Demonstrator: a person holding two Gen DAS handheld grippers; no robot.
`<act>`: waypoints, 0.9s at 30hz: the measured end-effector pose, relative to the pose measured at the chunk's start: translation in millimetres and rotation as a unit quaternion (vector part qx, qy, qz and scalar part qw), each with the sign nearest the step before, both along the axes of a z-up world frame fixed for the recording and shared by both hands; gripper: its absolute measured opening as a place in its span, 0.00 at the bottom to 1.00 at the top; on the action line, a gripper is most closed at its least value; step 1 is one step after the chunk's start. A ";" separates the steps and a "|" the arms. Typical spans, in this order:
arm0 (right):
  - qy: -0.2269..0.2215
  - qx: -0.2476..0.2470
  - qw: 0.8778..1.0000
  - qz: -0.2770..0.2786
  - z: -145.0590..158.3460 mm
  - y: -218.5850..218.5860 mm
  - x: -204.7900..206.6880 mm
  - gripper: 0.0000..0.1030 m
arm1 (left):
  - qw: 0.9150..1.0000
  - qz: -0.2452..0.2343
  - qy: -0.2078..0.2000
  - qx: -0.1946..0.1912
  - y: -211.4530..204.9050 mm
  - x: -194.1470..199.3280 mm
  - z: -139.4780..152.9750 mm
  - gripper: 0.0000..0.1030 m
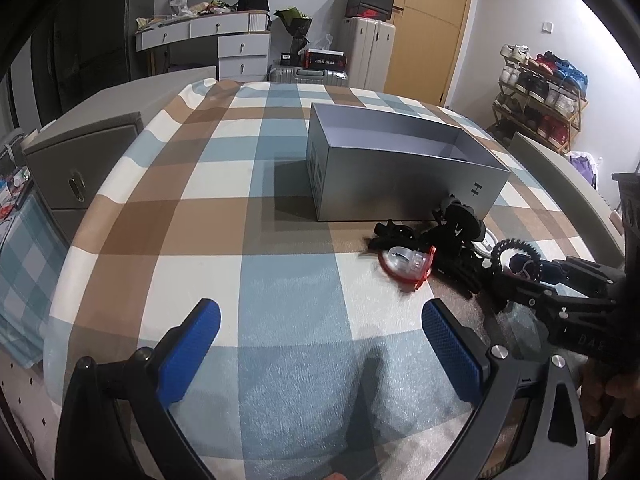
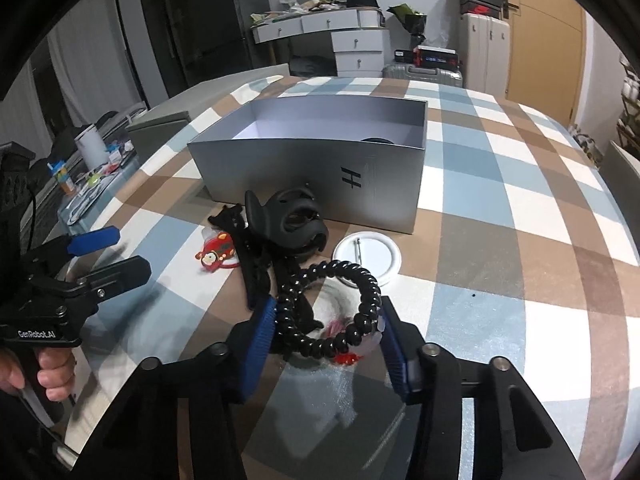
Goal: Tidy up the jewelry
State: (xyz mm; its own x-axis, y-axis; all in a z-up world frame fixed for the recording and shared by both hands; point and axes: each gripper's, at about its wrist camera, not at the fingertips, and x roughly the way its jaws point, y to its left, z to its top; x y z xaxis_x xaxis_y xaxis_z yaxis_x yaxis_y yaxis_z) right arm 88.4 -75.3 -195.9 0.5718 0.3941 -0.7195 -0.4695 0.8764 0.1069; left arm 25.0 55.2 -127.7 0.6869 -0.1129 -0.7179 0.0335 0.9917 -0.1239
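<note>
Checked cloth (image 1: 280, 184) covers the table and fills most of both views — blue, brown and white squares.

Grey box (image 2: 320, 184), open-topped, stands at centre of the right wrist view and right of centre in the left wrist view. A dark item lies low inside by its right wall; what it is I cannot tell.

Left gripper (image 1: 320, 344) sits at the bottom of its own view, jaws wide, blue pads well apart with bare cloth between them. In the right wrist view it shows at left edge, held by a hand (image 2: 44, 372), jaws likewise apart and holding nothing.

Right gripper (image 2: 326, 344) is at bottom centre of its view. Its jaws are narrowed around the black coil tie (image 2: 332, 308); both blue pads appear to touch the ring's sides, left pad at the left coils, right pad at the right — the ring lies on the cloth, below the box.

Jewelry pile lies just below the box front: black claw clip (image 2: 296, 228) nearest the box, a long black clip (image 2: 256, 276) below it, a white round badge (image 2: 368, 256) to the right, pin side up.

Red cartoon clip (image 2: 216, 256) sits left of the pile, apart from both grippers.
</note>
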 end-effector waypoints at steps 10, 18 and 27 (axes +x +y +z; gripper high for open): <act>-0.001 0.036 0.999 -0.003 4.8 -15.7 -4.0 0.41 | 1.000 -0.005 0.005 0.003 -2.9 1.9 1.7 0.96; -0.005 0.078 0.997 -0.011 9.4 -30.8 -6.9 0.24 | 1.000 -0.011 0.014 0.007 -9.6 5.1 0.9 0.96; -0.024 0.110 0.994 -0.010 16.5 -40.8 -14.6 0.12 | 1.000 -0.024 0.015 -0.001 -15.0 15.9 5.2 0.96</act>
State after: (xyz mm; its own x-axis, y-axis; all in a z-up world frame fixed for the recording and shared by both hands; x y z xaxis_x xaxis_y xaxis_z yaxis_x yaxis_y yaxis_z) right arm 73.8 -116.1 -179.4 0.6128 0.5260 -0.5897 -0.4607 0.8441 0.2743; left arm 40.9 40.2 -122.5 0.6589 -0.1457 -0.7379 0.0768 0.9890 -0.1267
